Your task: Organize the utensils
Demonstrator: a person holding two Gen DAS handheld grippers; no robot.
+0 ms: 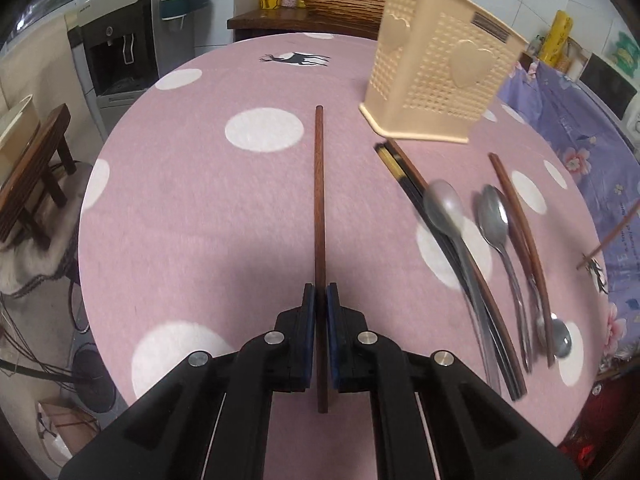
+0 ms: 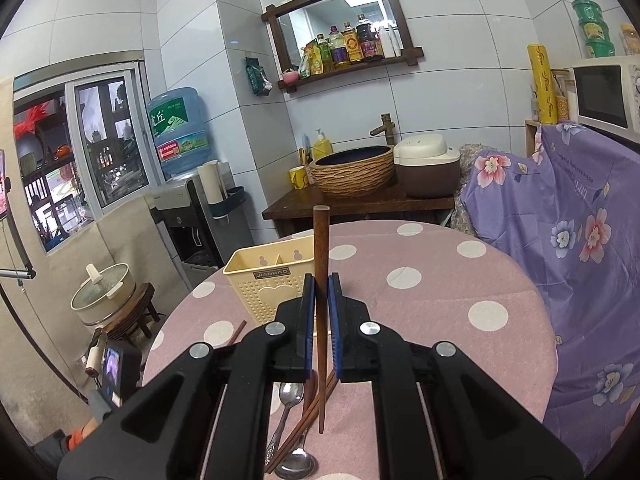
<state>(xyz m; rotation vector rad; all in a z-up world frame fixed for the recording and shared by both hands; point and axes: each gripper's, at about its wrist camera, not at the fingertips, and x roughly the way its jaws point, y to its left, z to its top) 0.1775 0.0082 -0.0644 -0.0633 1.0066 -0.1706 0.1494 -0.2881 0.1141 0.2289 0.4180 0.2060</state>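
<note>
Both hand-held tools look alike. The left gripper (image 1: pixel 320 294) and the right gripper (image 2: pixel 321 284) are built of matte black plastic, with two broad, angular arms that narrow toward the front. Four round silver screw heads sit on the joints of each. The fingers (image 1: pixel 308 320) are flat black blocks lined with blue pads on their inner faces.

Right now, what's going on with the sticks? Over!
Both jaws shut, each on a brown wooden chopstick. Cream plastic utensil holder empty-looking. Spoons, chopsticks left on pink dotted table. Nothing blocking.
</note>
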